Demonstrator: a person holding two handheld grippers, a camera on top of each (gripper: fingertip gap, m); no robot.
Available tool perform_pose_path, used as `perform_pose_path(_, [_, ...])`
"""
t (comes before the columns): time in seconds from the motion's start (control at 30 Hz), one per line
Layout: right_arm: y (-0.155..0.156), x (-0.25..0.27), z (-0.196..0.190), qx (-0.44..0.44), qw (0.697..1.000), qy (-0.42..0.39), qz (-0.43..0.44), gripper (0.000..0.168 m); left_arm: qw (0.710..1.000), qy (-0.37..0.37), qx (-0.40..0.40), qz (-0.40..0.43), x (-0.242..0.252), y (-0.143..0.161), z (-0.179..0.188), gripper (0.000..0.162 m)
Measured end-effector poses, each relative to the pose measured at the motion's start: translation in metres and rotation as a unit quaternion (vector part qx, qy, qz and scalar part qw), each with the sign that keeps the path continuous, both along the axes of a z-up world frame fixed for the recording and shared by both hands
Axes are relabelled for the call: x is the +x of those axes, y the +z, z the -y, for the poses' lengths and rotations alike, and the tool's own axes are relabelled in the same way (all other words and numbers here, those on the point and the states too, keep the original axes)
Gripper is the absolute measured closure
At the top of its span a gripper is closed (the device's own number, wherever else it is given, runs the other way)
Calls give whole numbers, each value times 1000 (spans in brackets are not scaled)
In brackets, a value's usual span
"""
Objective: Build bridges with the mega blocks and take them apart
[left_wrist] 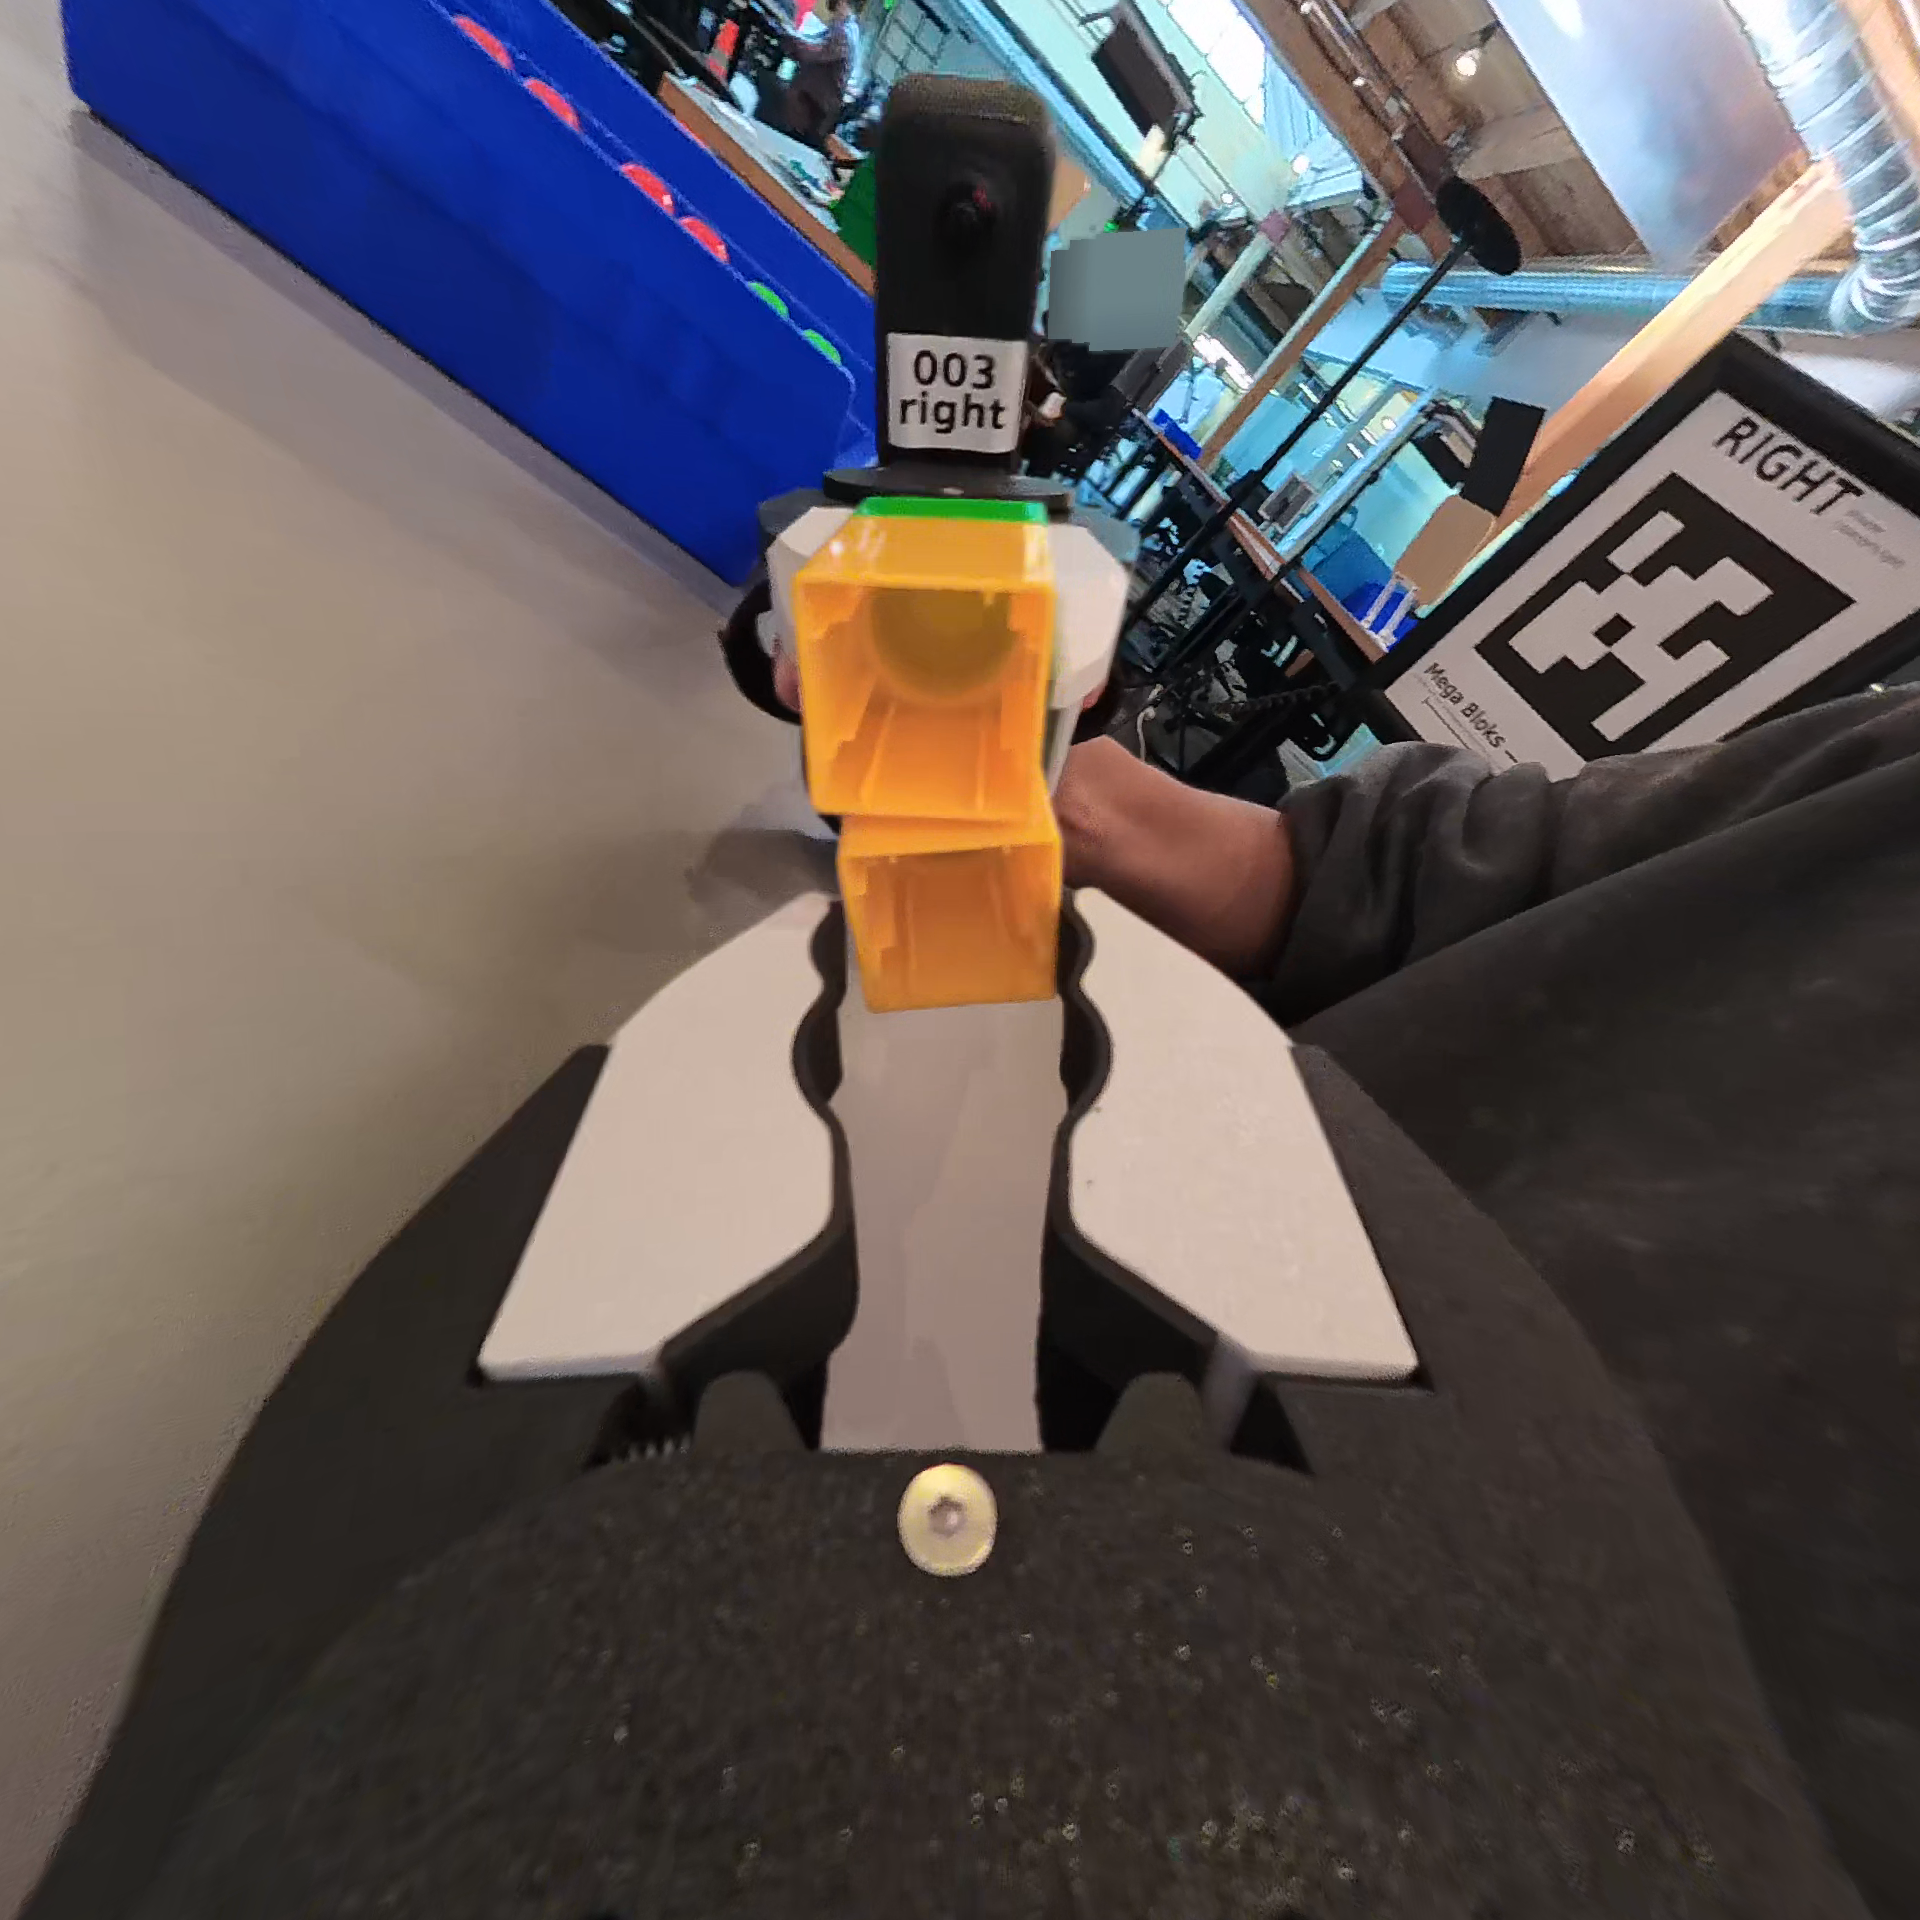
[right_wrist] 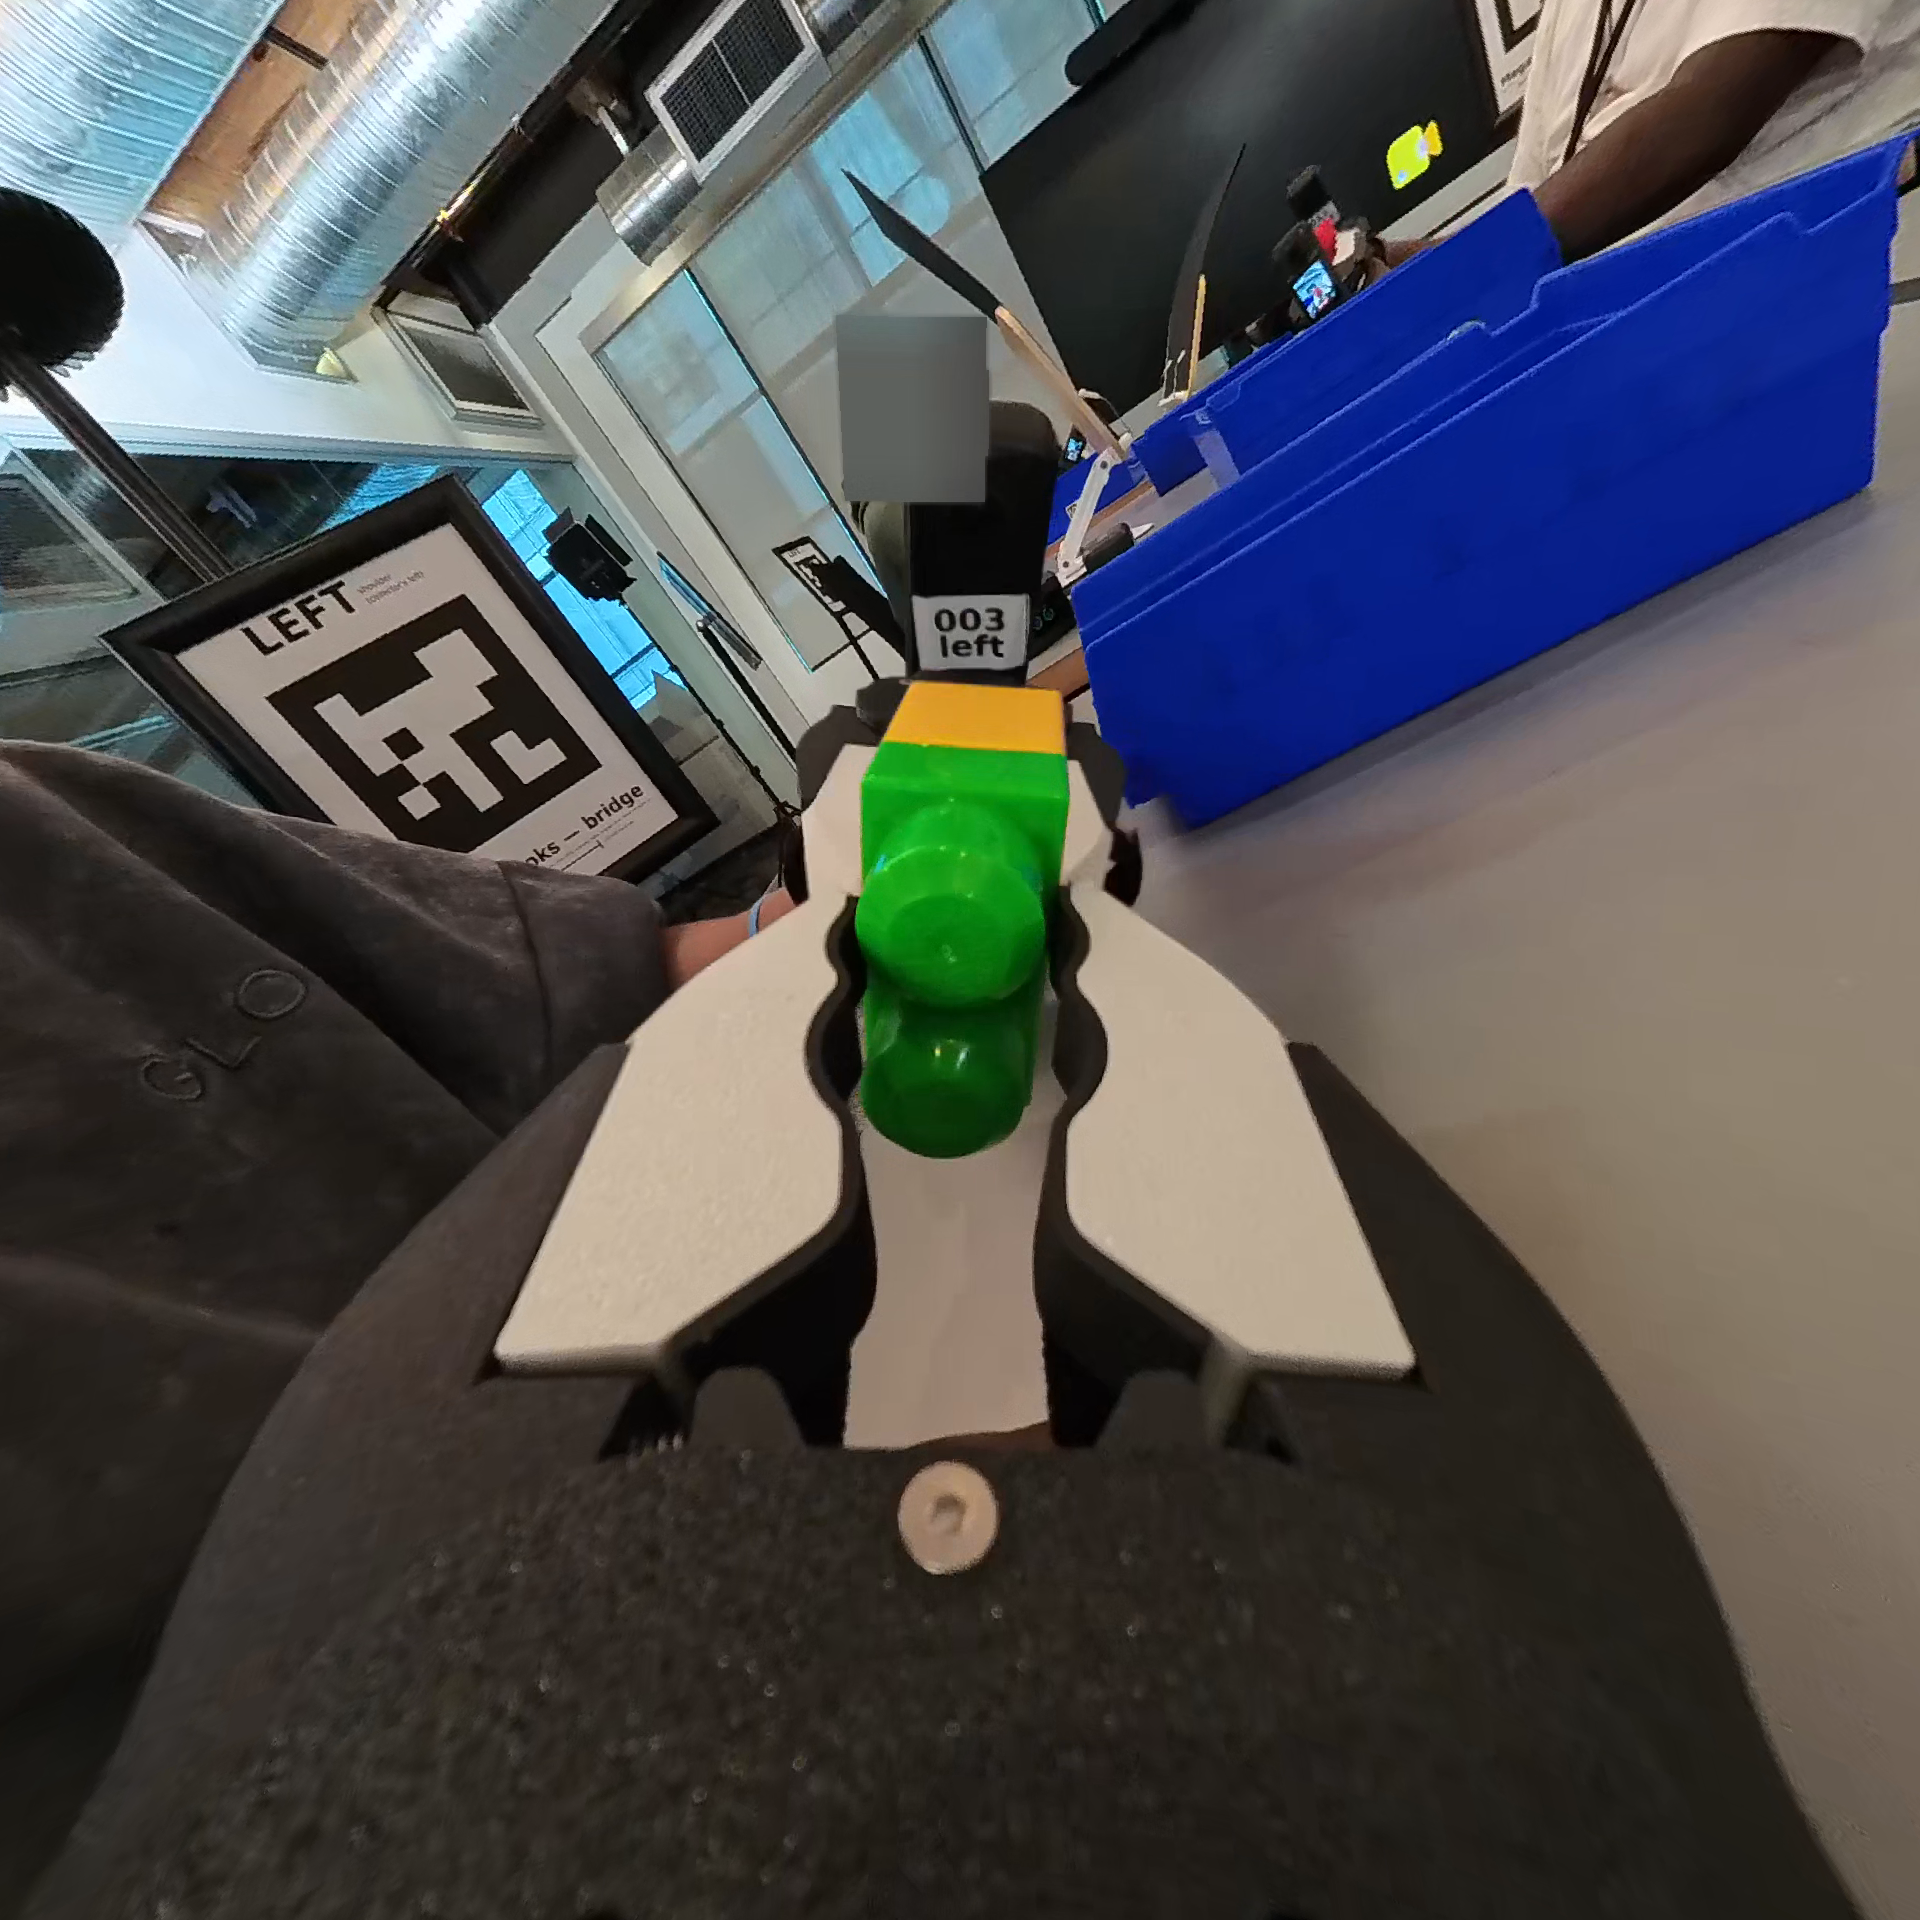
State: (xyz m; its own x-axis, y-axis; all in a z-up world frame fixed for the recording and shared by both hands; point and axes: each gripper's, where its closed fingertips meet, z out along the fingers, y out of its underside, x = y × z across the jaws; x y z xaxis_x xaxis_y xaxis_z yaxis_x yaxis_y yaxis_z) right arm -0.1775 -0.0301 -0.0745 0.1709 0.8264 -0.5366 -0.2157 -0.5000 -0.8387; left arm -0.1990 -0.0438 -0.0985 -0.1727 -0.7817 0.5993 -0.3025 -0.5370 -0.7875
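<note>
In the left wrist view my left gripper (left_wrist: 951, 920) is shut on the lower end of a yellow two-stud block (left_wrist: 930, 727), whose hollow underside faces the camera. A green block (left_wrist: 940, 509) is joined to its far side, and the right gripper's white fingers (left_wrist: 1086, 623) flank that end. In the right wrist view my right gripper (right_wrist: 951, 935) is shut on the green block (right_wrist: 951, 997), studs facing the camera. The yellow block (right_wrist: 982, 717) sits behind it, with the left gripper's fingers (right_wrist: 831, 800) around it. Both blocks are held above the table (right_wrist: 1558, 1091).
A blue bin (left_wrist: 416, 260) holding red and green blocks stands on the table (left_wrist: 260, 727); blue bins (right_wrist: 1507, 520) also show in the right wrist view. Framed marker signs (left_wrist: 1662, 603) (right_wrist: 416, 717) stand at the sides. A dark sleeve (left_wrist: 1558, 883) is close by. Another person (right_wrist: 1662, 83) is behind the bins. Across from one pair of fingers to the other is roughly 4 centimeters.
</note>
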Motion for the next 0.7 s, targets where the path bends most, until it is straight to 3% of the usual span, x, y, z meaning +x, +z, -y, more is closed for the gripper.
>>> perform_pose_path(0.4, [1,-2,0,-10,1000,4,-14,134,999,-5,42,-7,0,1,3,127])
perform_pose_path(0.7, [7,5,-5,17,999,-27,-13,134,998,9,-49,26,12,3,2,127])
